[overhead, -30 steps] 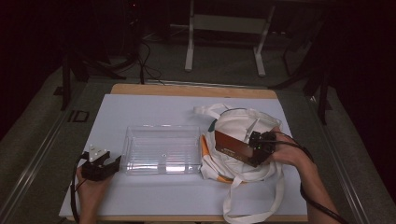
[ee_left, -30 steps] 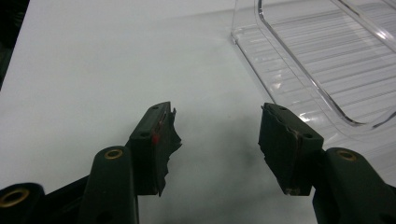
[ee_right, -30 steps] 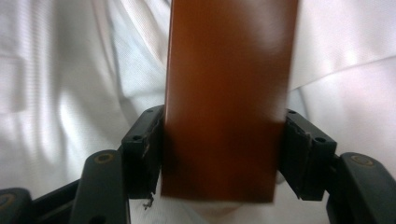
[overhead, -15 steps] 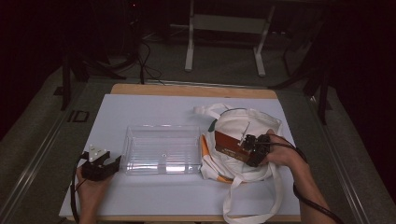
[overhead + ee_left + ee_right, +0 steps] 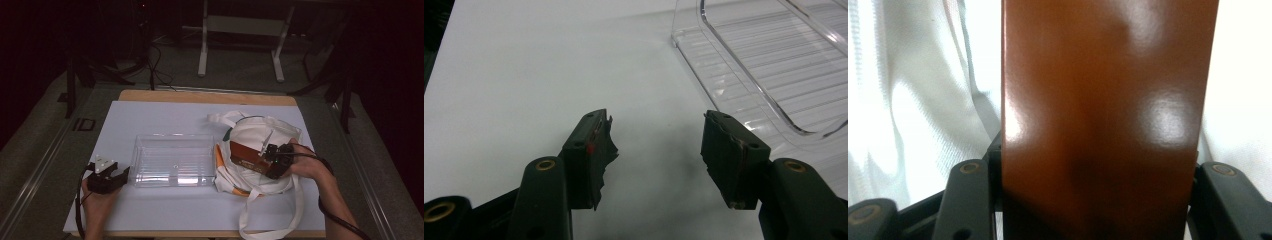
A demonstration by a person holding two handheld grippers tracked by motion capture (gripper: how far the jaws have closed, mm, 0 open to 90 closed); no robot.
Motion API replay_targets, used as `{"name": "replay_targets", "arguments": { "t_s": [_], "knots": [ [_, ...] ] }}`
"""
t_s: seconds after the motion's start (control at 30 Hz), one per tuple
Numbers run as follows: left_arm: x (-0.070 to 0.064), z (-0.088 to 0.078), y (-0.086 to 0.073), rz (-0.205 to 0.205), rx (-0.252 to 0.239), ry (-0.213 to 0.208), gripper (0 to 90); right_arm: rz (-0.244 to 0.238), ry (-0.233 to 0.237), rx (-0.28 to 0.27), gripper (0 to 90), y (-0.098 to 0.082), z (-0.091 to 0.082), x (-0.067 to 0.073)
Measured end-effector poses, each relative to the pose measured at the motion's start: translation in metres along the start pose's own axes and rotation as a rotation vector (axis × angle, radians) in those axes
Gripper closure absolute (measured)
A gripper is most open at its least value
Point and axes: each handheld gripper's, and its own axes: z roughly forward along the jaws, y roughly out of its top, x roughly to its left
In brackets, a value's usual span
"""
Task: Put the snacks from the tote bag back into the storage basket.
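Right hand-held gripper [image 5: 264,161], jaws clamped on brown box [image 5: 1103,115], over white bag [image 5: 260,137]

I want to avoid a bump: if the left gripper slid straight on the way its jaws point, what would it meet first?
Probably the clear ribbed plastic tray. The left gripper stands open over the white table sheet, nothing between its jaws; the tray's corner lies just ahead, slightly to one side, so it might only graze it.

A white sheet [image 5: 165,210] covers the wooden table [image 5: 200,96], lit brightly while the room around is dark. Beyond the table's far edge, white stand legs [image 5: 202,50] rise from grey floor [image 5: 240,75], with black cables [image 5: 155,60] to their left.
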Motion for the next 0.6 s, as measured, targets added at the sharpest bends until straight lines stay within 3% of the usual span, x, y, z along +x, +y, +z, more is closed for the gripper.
{"name": "replay_targets", "arguments": {
  "t_s": [0.6],
  "knots": [
    [0.0,0.0,0.0,0.0,0.001,0.0,44.7,-0.008,-0.024,-0.067,43.1,-0.011,-0.03,0.0]
  ]
}}
